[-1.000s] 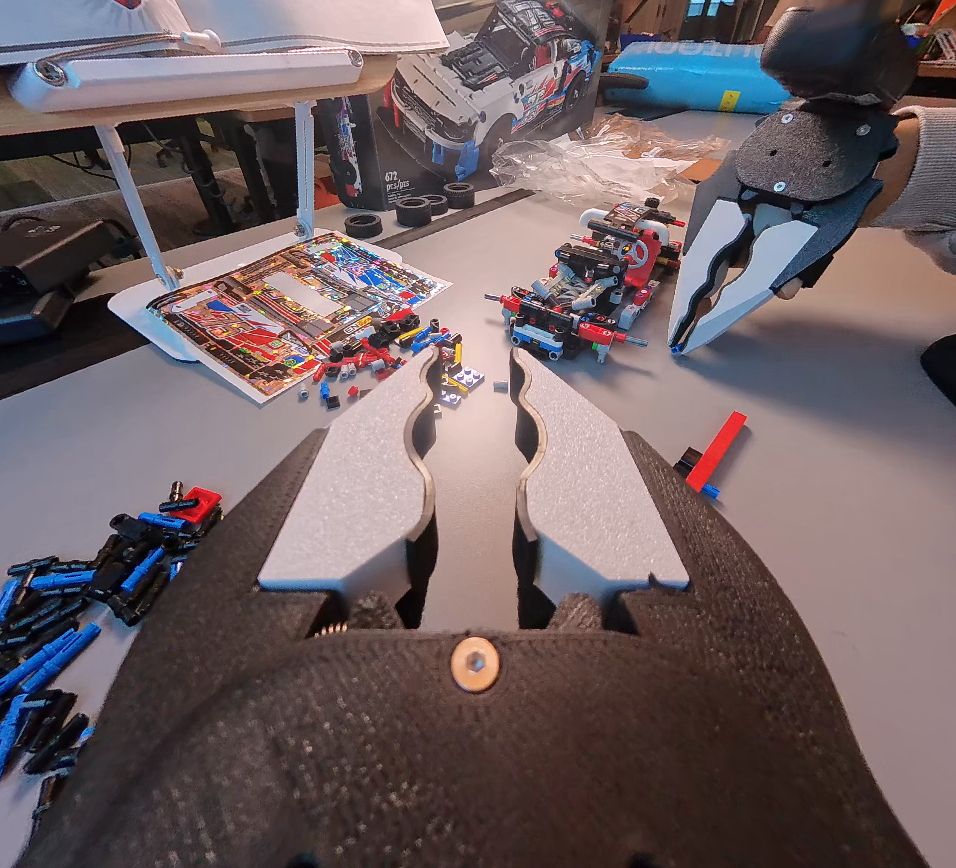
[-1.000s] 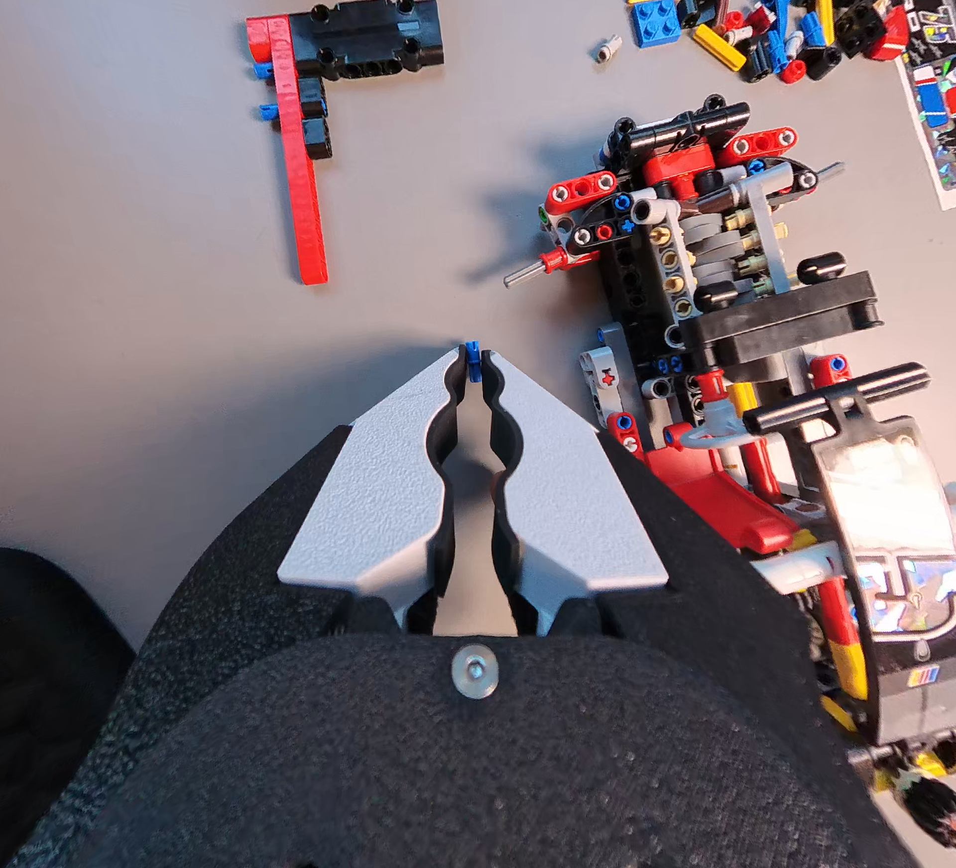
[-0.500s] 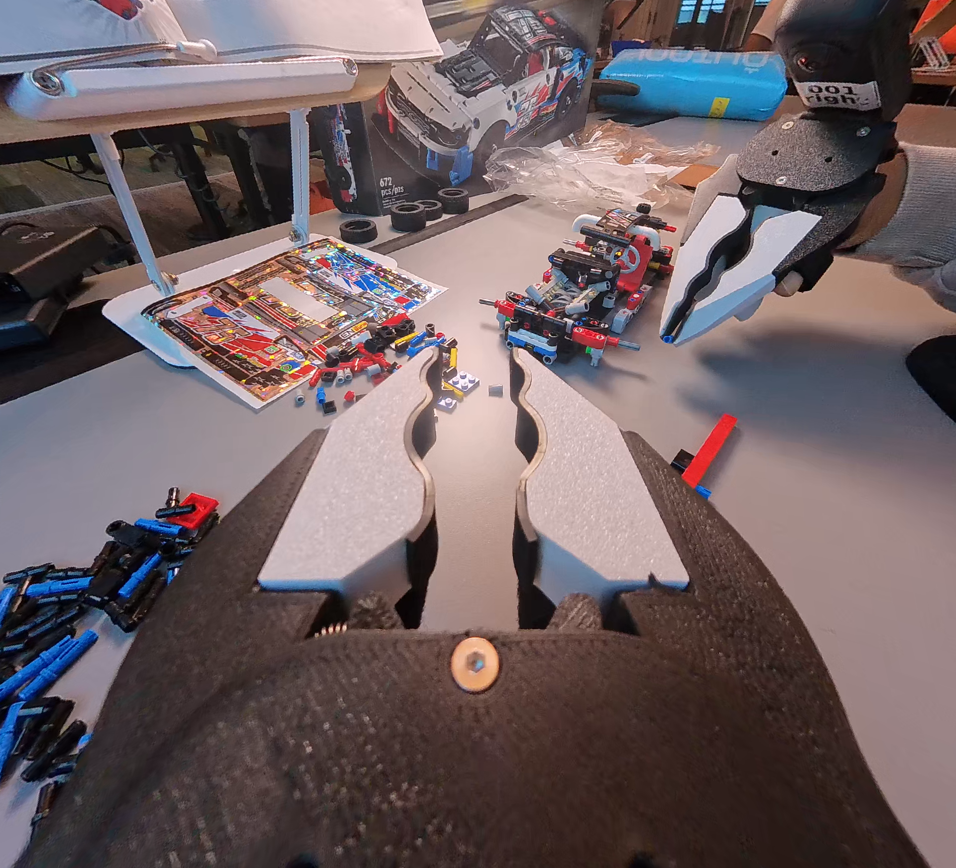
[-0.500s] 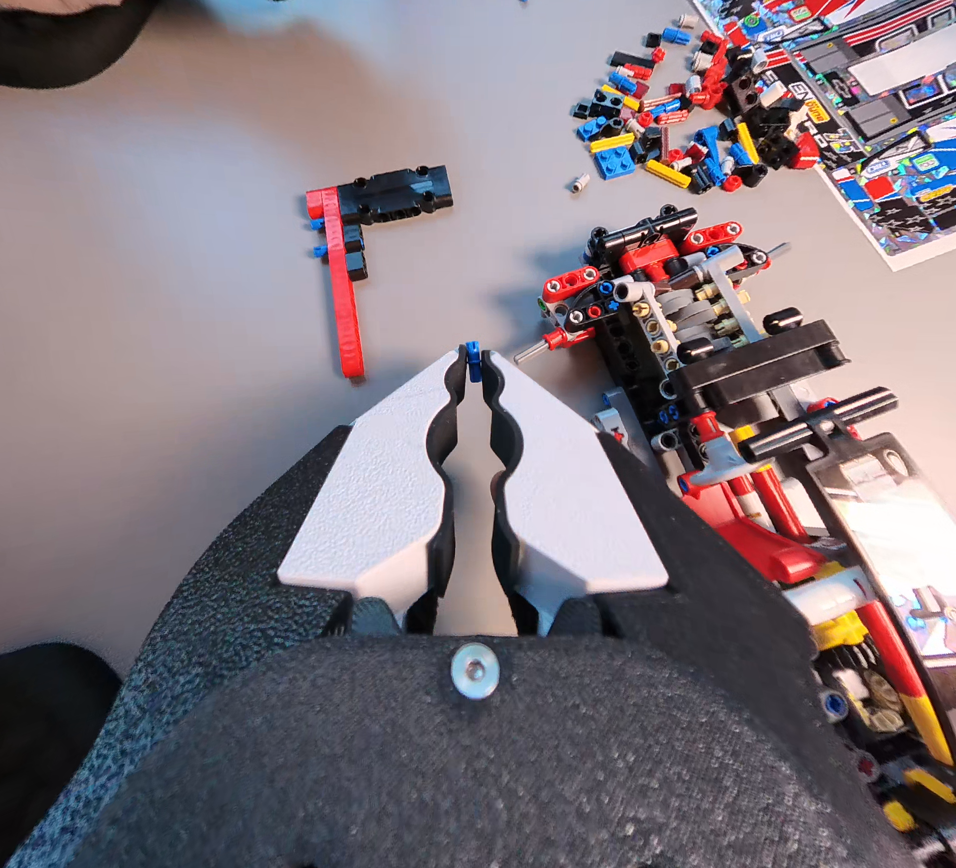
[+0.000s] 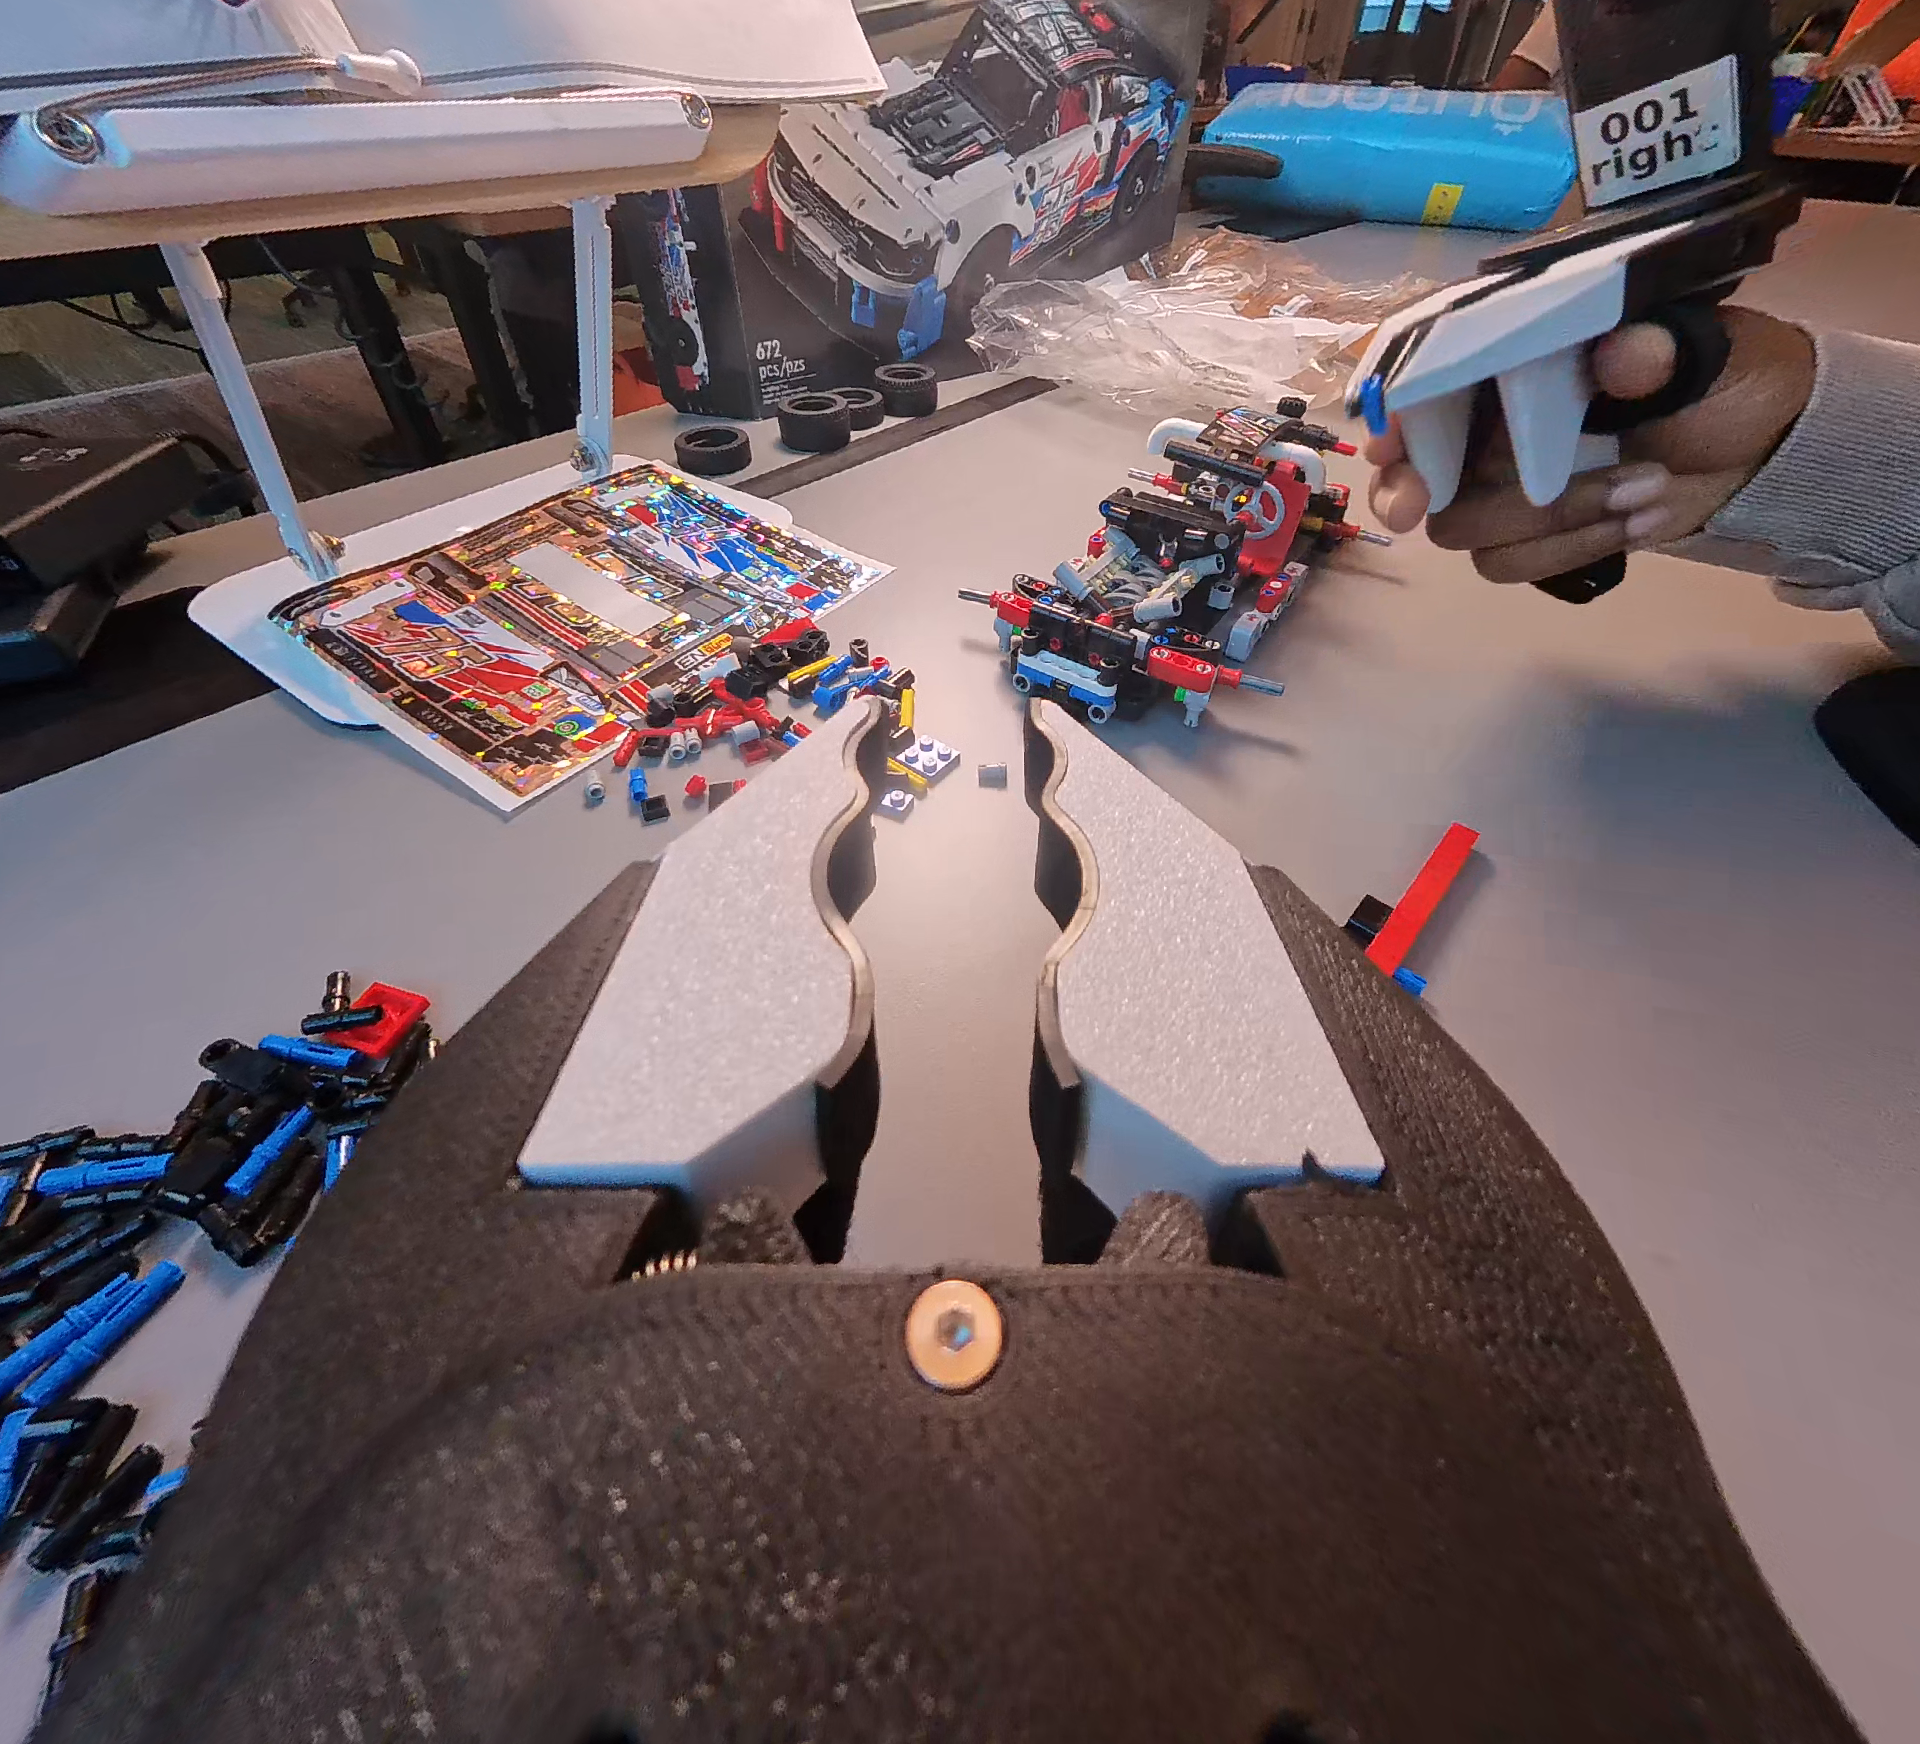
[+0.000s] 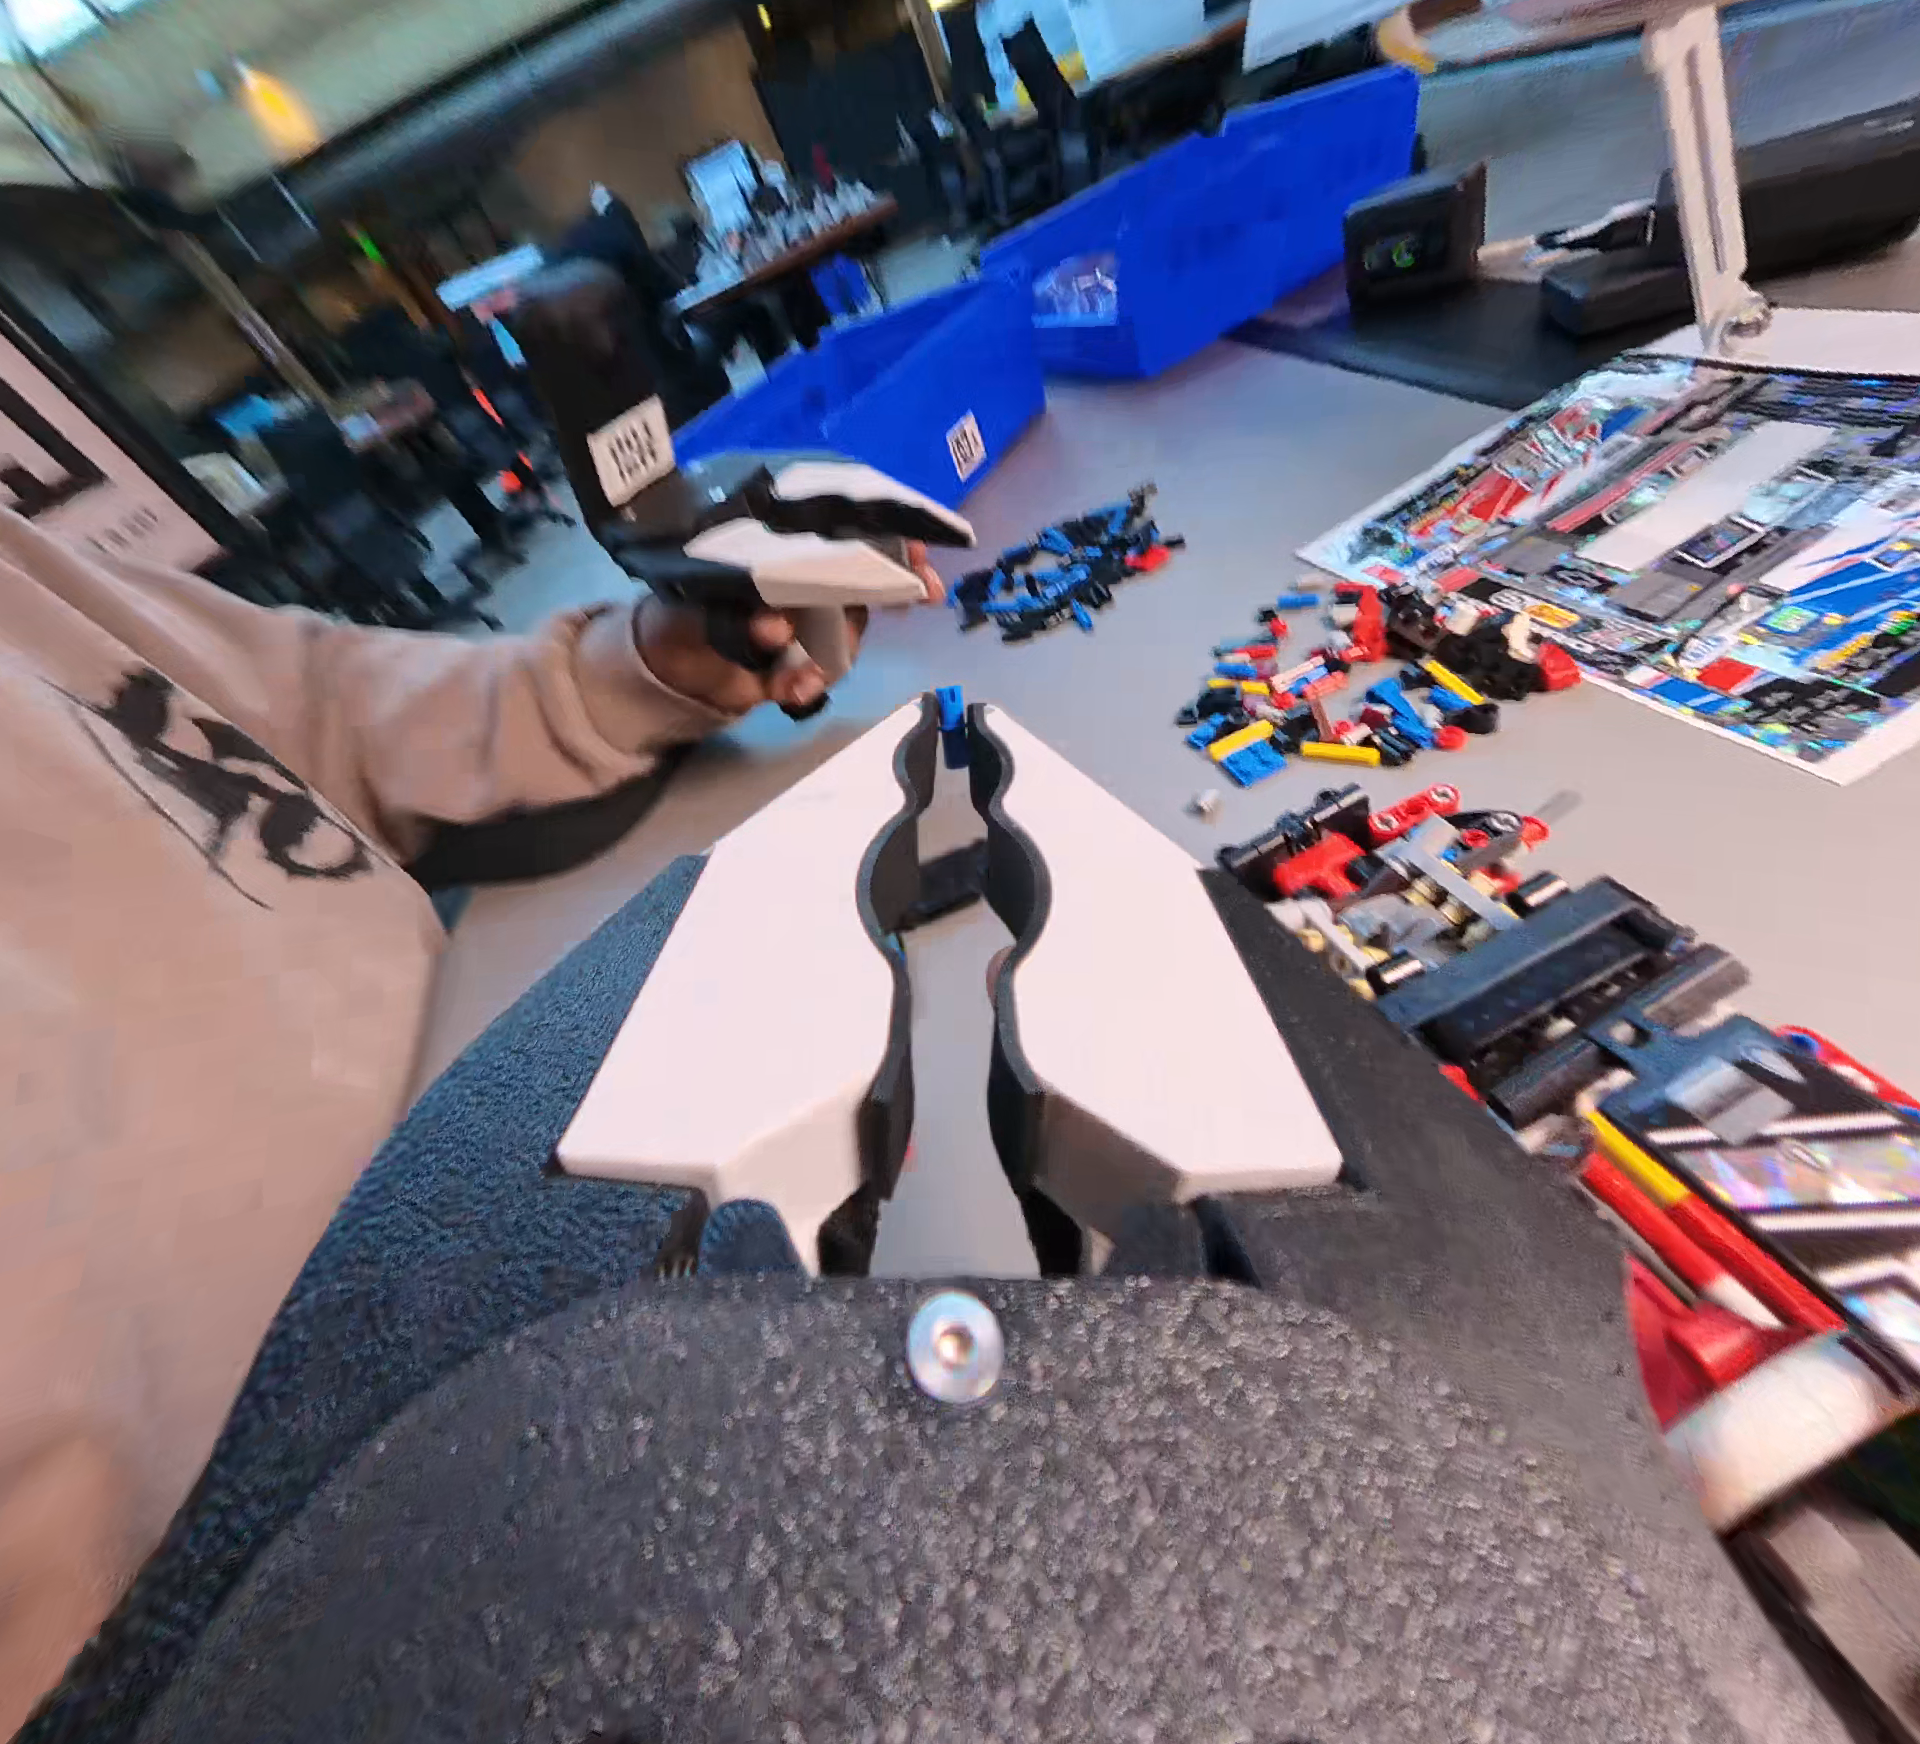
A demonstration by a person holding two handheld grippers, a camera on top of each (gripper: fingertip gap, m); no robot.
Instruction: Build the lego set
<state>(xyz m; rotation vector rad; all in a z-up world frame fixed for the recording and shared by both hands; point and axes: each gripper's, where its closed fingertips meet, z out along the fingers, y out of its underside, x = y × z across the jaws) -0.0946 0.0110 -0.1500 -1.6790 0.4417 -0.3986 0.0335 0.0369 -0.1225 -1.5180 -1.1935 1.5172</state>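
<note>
Two grippers work: right gripper [image 6: 948, 726] pinches a blue pin [image 6: 949, 724] for the chassis [image 5: 1169, 574]; left gripper [image 5: 951, 728], spread, waits.

Two grippers are showing: the left gripper [image 5: 951, 738] and the right gripper [image 6: 951, 723]. One blue pin [image 6: 949, 726] is sitting between the right jaws. One car chassis [image 5: 1164, 582], three loose tyres [image 5: 810, 421], one sticker sheet [image 5: 561, 624] and two blue bins [image 6: 1039, 344] are lying on the table [image 5: 1558, 863].
</note>
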